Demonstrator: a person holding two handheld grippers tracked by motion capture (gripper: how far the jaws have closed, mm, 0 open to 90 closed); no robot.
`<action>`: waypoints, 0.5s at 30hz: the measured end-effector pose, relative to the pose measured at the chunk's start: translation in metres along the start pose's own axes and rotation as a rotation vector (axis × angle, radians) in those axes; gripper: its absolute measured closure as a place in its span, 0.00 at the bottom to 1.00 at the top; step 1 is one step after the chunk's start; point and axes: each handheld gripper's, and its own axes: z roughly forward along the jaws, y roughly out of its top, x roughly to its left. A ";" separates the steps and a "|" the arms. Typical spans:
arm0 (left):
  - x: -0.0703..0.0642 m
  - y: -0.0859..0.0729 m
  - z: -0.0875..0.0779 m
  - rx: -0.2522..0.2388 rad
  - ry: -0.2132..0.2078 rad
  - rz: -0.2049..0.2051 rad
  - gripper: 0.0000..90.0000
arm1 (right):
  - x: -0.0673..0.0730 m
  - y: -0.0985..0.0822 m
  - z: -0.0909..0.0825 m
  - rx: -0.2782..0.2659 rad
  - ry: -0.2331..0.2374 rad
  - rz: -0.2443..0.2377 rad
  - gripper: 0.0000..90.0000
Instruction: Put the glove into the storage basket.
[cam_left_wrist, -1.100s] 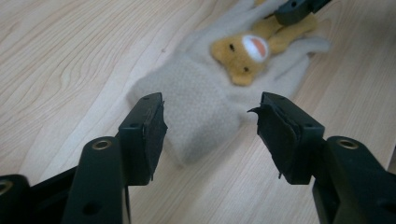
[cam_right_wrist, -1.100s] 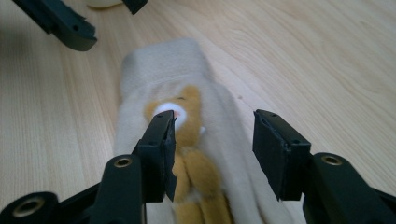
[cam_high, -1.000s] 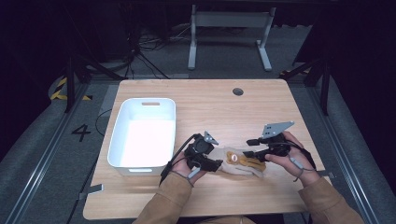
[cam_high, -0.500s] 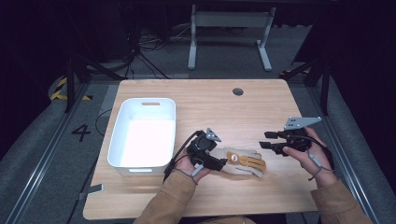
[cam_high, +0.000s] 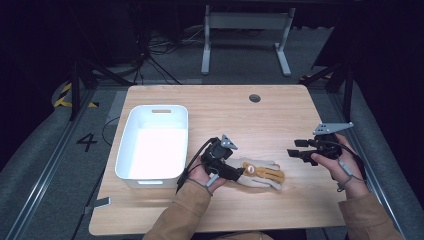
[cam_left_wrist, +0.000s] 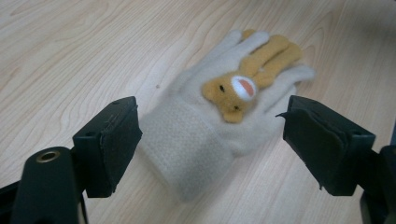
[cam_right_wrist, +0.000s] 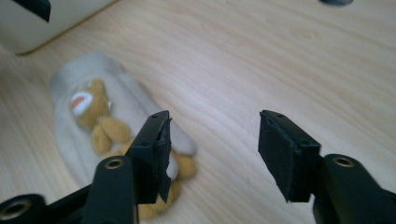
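Pale wood-grain counter (cam_high: 280, 115), rectangular, with a small round dark grommet hole (cam_high: 254, 98) near the far edge. On the left, a white rectangular plastic bin (cam_high: 152, 141), standing upright and open-topped. Toward the near middle, a cream fleece glove (cam_high: 260, 173) with an orange bear on it, lying flat, apart from the bin.

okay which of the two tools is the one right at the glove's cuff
The left tool, its jaws either side of the glove cuff. The right tool is off past the fingertips, over bare table.
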 end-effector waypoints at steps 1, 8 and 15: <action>-0.001 0.000 0.001 0.004 0.004 0.003 0.22 | -0.001 -0.001 -0.001 0.026 0.002 -0.007 0.62; -0.001 0.002 0.009 0.013 -0.009 0.059 0.28 | -0.001 -0.002 -0.004 0.089 0.033 -0.013 0.83; -0.002 0.004 0.027 0.054 -0.050 0.104 0.17 | -0.003 -0.003 -0.007 0.076 0.045 -0.016 0.80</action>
